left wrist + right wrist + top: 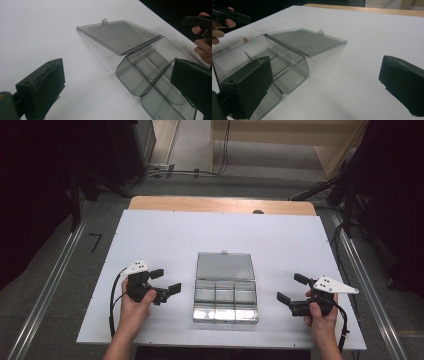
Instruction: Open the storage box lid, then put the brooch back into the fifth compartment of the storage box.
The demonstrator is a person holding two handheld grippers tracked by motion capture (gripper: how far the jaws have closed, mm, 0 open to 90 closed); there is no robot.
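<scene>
Both grippers, left gripper (pixel 167 281) and right gripper (pixel 291 288), stand open and empty beside the clear organizer box (pixel 225 300) near the desk's front edge; a careless push could slide it off

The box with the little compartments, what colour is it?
The box is see-through smoky grey; the left gripper view shows it best.

We see our right claw (pixel 322 85) gaping over the white surface (pixel 362 37), its left jaw overlapping the open clear box (pixel 287 72).
</scene>
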